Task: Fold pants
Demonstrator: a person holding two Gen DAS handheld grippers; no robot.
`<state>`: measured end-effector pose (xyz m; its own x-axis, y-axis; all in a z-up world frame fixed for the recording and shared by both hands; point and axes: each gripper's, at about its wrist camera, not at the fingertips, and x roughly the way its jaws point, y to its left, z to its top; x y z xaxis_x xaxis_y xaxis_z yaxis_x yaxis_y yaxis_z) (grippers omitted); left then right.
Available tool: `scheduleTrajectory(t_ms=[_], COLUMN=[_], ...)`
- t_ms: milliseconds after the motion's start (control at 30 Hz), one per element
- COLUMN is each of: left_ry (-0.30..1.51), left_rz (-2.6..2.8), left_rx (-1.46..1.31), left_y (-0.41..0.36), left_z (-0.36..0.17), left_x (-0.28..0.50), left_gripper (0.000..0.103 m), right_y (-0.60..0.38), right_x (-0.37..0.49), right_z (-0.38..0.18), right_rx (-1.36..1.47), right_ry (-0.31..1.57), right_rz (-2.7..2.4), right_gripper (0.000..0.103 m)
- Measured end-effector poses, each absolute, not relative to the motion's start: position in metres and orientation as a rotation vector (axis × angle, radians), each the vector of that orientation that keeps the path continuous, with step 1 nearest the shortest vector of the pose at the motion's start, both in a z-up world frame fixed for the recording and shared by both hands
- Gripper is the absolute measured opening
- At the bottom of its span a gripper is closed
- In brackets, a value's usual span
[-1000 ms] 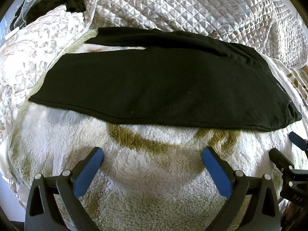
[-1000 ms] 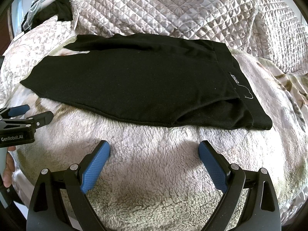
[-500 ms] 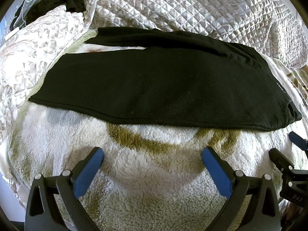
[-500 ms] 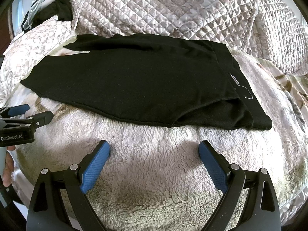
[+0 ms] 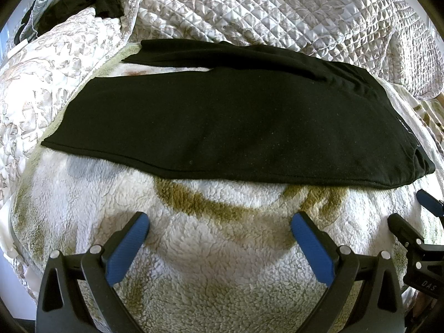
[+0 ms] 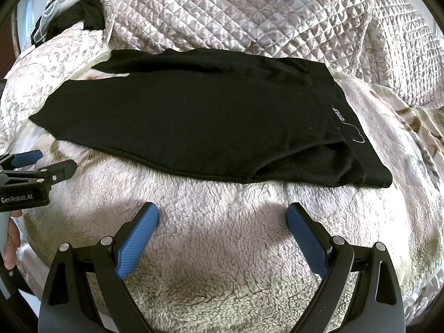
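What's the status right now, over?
Left hand-held gripper open, empty; right hand-held gripper open, empty. Black pants flat on the fleece blanket, legs stacked, untouched. Nothing between grippers and pants.

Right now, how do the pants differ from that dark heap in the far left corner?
The pants lie flat and spread on the fleece blanket; the dark heap is crumpled on the patterned bedding. The pants lie near both open grippers, left and right; the heap sits far back. Both look black.

Black fingers, blue textured pads, silver screws.
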<state>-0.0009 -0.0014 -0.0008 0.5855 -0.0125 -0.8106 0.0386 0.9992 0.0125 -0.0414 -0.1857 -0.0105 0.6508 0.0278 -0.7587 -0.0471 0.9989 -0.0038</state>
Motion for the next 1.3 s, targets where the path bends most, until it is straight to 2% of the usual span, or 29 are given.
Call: scheduleTrajectory(t_ms=[1300], left_ry=[0.936], left_rz=[-0.035], left_rx=[0.032], left_y=[-0.0003], left_z=[0.0001], left_x=[-0.0013], left_gripper=[0.103], right_y=[-0.1876], right_x=[-0.0379], right_z=[-0.0098], right_rx=[-0.015], right_ry=[0.887], right_rz=[0.044], right_gripper=[0.094])
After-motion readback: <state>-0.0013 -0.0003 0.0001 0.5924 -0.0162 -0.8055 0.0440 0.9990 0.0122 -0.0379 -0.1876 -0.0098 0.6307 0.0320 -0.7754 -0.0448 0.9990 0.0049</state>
